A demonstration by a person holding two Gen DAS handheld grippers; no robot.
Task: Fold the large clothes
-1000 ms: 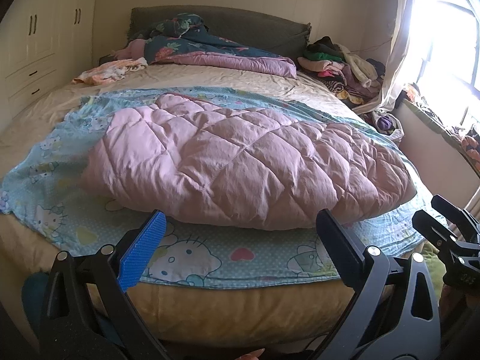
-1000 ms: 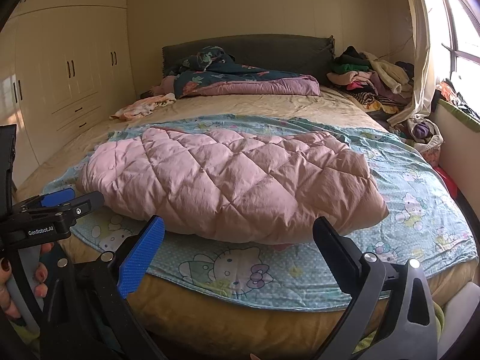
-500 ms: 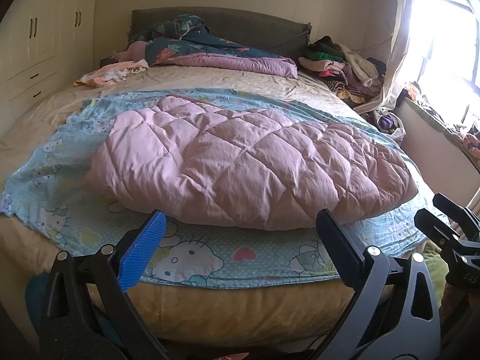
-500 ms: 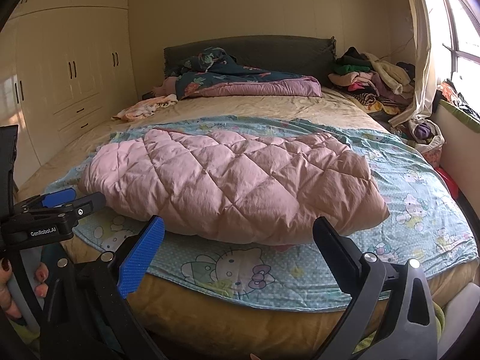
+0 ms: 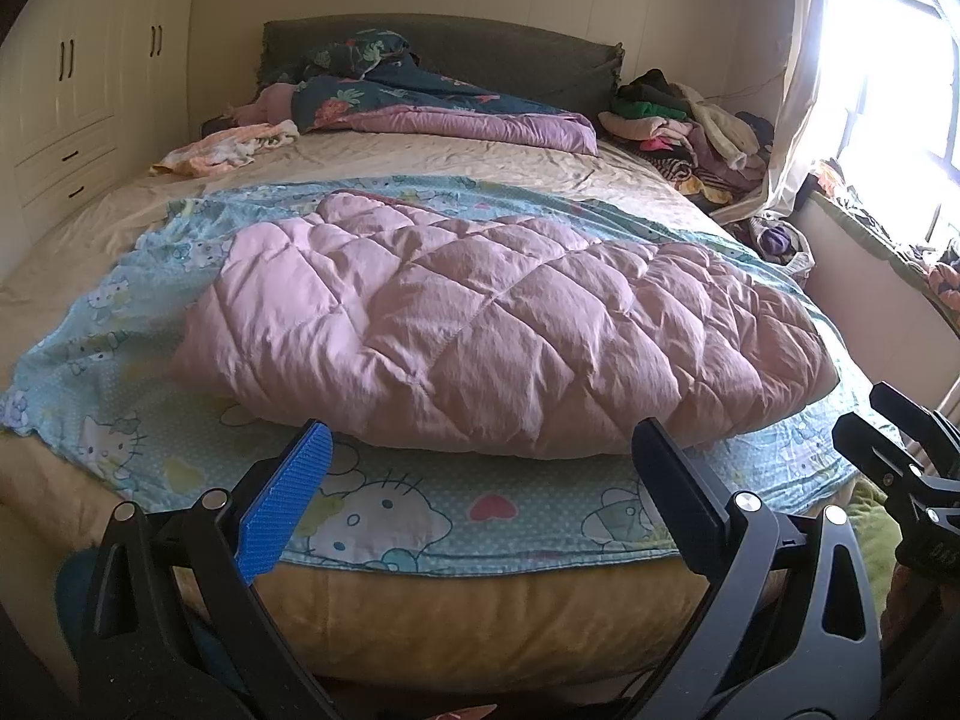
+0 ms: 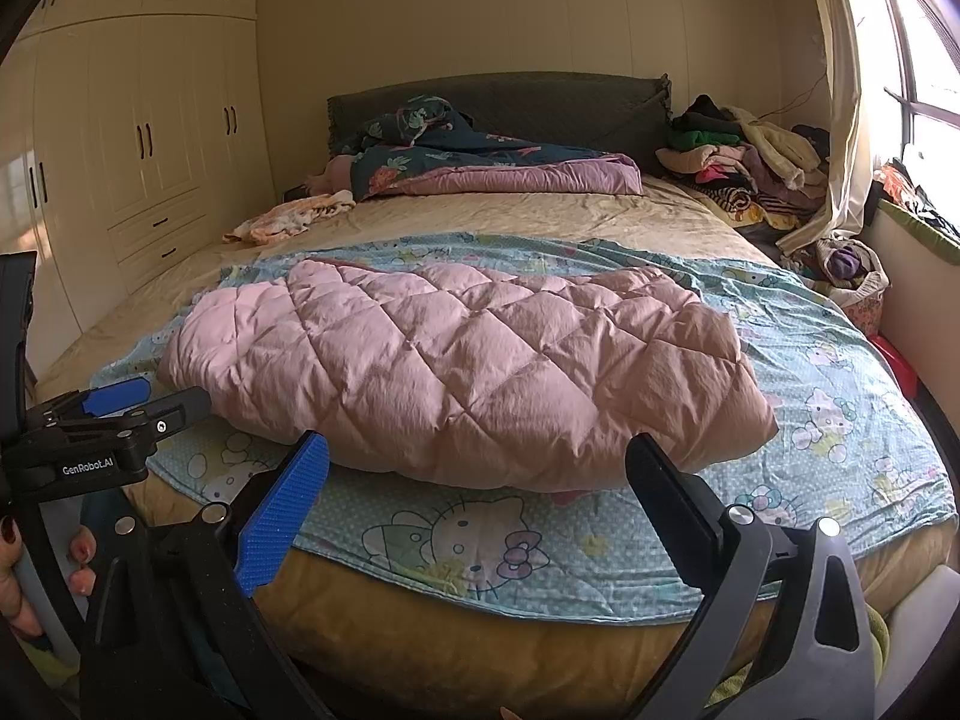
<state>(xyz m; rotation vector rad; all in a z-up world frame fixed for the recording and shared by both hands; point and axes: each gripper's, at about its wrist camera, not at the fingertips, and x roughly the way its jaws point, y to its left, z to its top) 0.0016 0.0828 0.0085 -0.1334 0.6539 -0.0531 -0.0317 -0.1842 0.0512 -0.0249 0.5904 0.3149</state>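
A pink quilted coat [image 5: 480, 324] lies folded in a flat bundle on a blue cartoon-print sheet [image 5: 390, 504] at the foot of the bed; it also shows in the right wrist view [image 6: 468, 372]. My left gripper [image 5: 480, 468] is open and empty, held just short of the coat's near edge. My right gripper [image 6: 477, 474] is open and empty, also just before the near edge. The left gripper shows at the left of the right wrist view [image 6: 120, 414], and the right gripper at the right of the left wrist view [image 5: 900, 438].
A dark floral duvet [image 6: 480, 162] and a pile of clothes [image 6: 744, 162] lie at the head of the bed. A small printed garment [image 6: 288, 222] lies at the left. Wardrobes [image 6: 132, 138] stand on the left; a window and curtain [image 6: 840, 90] on the right.
Both views have shifted slightly; the grippers have drifted a little relative to the bed. The coat has not moved and both grippers stay open.
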